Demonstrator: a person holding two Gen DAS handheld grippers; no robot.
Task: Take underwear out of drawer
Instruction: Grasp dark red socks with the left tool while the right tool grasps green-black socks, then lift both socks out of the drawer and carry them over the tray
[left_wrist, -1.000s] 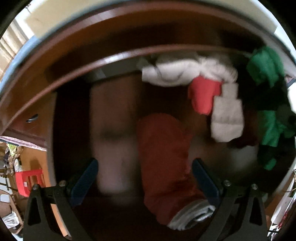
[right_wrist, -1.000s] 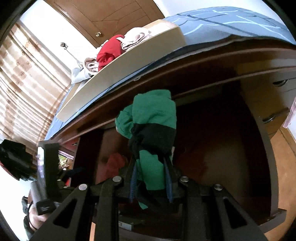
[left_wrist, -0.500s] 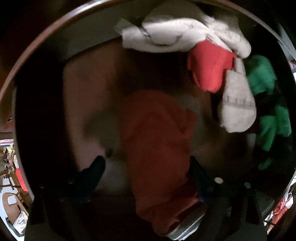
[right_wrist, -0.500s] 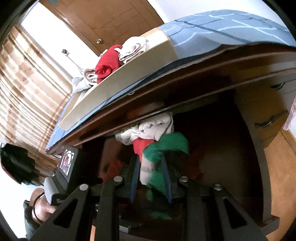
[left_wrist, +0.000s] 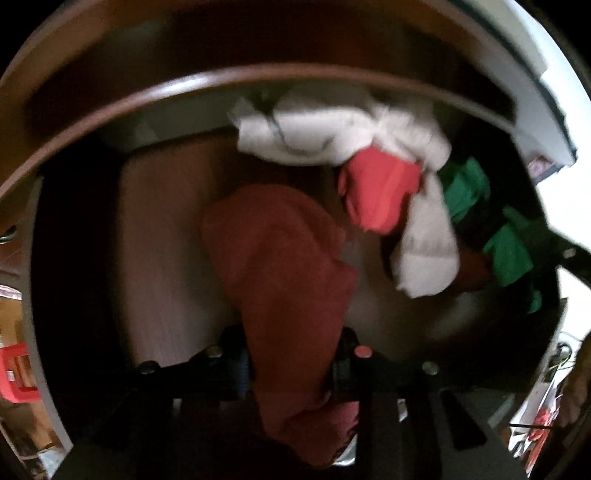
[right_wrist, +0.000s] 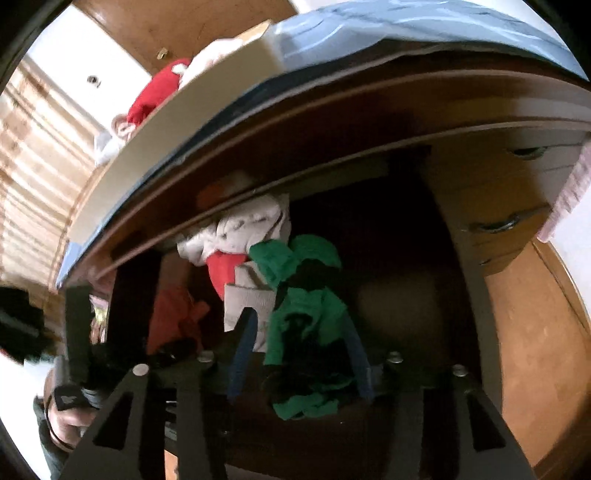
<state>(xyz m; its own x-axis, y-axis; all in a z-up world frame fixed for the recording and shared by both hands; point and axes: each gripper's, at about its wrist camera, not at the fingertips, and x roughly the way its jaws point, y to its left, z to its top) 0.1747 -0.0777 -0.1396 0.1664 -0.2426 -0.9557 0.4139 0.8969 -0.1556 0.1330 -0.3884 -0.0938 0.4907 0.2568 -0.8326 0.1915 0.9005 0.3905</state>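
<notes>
Dark-red soft cotton underwear (left_wrist: 288, 280) lies crumpled on the floor of the brown wooden drawer (left_wrist: 162, 236), near its front and left of the other clothes. The left tongs (left_wrist: 291, 365) have just been closing and now pinch its near end, cloth bunched between the blue pads. It looks light and limp, so I judge it will sag and trail when lifted; a bite on a thick fold should hold better than a single edge.

To its right, the green-and-black fabric underwear (right_wrist: 306, 325) sits between the right tongs (right_wrist: 299, 354), whose jaws have just been opening and stand apart around it, no longer pressing.

Farther back in the drawer are a white crumpled garment (left_wrist: 340, 136), a bright red piece (left_wrist: 380, 195) touching it, and a pale grey ribbed piece (left_wrist: 428, 251) hanging just beside.

Above, on the blue sheet of the bed (right_wrist: 424, 22), a shallow white cardboard box (right_wrist: 192, 110) holds more red and white clothes.
</notes>
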